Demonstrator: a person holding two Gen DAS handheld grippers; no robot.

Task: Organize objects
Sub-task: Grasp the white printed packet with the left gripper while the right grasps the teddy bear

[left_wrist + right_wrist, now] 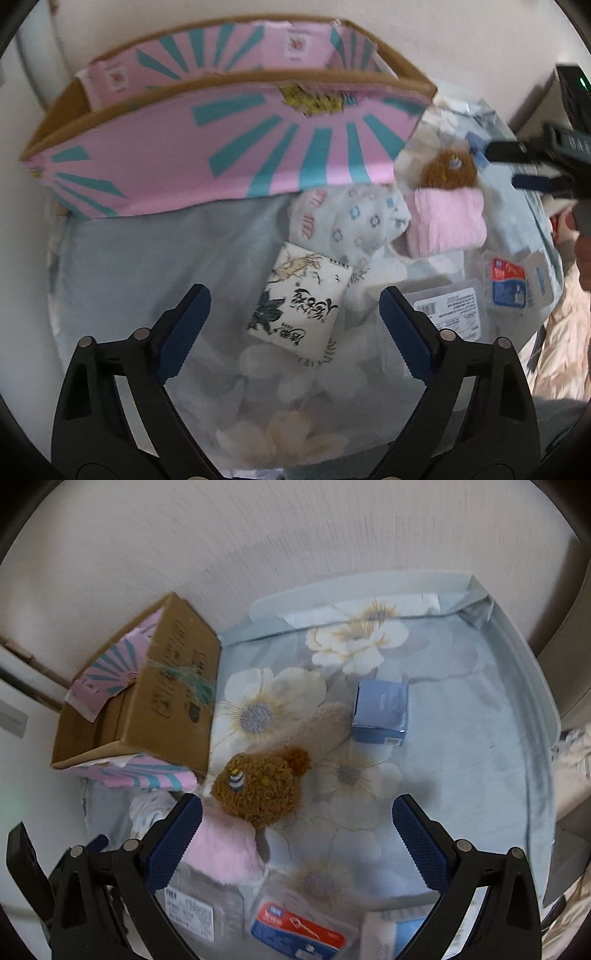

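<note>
Objects on floral cloth (pixel 461 716): one cardboard box (pixel 155 701), one plush bear (pixel 258 786).

On the worktop (pixel 480 775) a cardboard box (pixel 173 686) stands at the left edge. Just right of it lies a stuffed bear (pixel 258 786), with a small box (pixel 382 710) behind the bear and a tissue pack (pixel 303 310) in front of the cardboard box.

L gripper (pixel 293 325) open, R gripper (pixel 297 834) open
</note>
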